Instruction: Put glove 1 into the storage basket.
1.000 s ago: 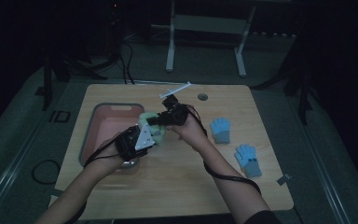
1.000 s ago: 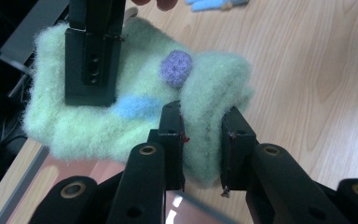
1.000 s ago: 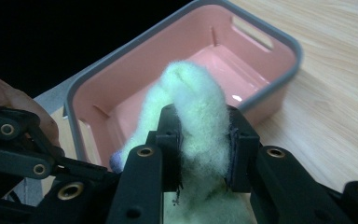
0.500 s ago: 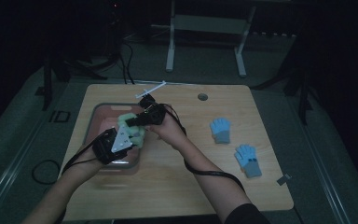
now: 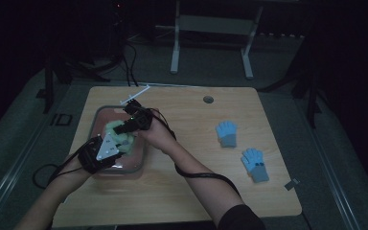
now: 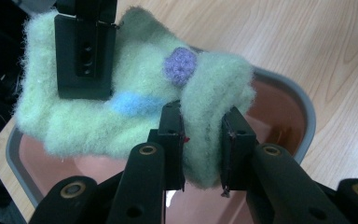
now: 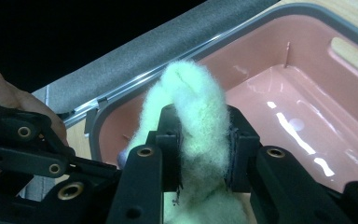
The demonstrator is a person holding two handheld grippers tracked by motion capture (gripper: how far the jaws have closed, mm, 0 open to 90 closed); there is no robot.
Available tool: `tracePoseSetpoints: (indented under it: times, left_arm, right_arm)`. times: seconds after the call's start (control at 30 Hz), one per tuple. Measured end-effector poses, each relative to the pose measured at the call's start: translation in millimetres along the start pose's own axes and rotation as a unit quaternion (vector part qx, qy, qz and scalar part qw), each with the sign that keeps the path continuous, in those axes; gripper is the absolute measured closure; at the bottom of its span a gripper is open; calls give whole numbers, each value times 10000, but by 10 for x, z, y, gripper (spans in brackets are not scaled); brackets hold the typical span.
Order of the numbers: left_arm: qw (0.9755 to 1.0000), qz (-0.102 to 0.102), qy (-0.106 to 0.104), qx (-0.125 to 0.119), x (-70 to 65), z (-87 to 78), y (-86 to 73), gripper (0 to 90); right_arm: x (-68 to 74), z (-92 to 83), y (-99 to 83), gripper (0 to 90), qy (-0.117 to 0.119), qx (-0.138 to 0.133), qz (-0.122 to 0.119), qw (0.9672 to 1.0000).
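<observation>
Green and fuzzy, the glove [image 6: 121,93] hangs between my two tools, just over the pink tub [image 5: 141,165]. My left tool [image 6: 200,140] pinches one fold of the glove, and its black pads press into the wool from both sides. My right tool [image 7: 203,140] squeezes another part of the same glove the same way. From the left gripper view I see the right tool's black pad lying flat on the far end of the glove. The glove has a purple dot [image 6: 181,65] and a blue patch [image 6: 133,103] on it.

From the high view, my left tool [image 5: 106,149] is over the near side of the tub and my right tool [image 5: 132,120] is over the far side, with the glove [image 5: 120,136] held between them. The tub sits on the left part of the wooden surface [image 5: 182,191]. Its inside is shiny and pink and its rim is grey.

Well off to the right, two blue gloves lie flat on the surface, one [image 5: 226,133] farther from me and one [image 5: 255,164] closer.
</observation>
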State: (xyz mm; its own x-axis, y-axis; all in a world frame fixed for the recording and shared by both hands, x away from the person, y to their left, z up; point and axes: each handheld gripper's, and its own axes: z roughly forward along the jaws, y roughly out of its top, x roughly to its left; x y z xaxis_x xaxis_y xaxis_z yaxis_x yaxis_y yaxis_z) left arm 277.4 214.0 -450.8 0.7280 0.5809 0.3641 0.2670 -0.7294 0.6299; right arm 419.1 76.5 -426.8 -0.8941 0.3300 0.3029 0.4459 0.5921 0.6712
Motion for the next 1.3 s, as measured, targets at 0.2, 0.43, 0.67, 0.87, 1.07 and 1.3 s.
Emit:
tracePoseSetpoints:
  times: [0.2,0.43,0.67,0.87,1.07,1.3]
  left_arm:
    - [9999,-29,-71,128,-14,63,-62,745]
    - [9988,-2,-350,353,31,227,-141,744]
    - [9974,50,-533,491,75,379,-167,743]
    - [9956,2,-672,646,187,525,-181,742]
    - [9933,70,-812,819,240,653,-157,741]
    - [9888,70,-1042,1066,290,774,-165,703]
  right_arm:
    - [-48,135,-59,718,35,85,122,9999]
    - [-108,275,-105,718,0,237,170,9996]
    - [-237,390,-170,718,0,451,327,9984]
    - [-344,485,-127,716,-113,575,366,9976]
    - [-421,553,-120,713,-212,710,440,9963]
    - [-461,531,-150,578,-436,735,516,9950]
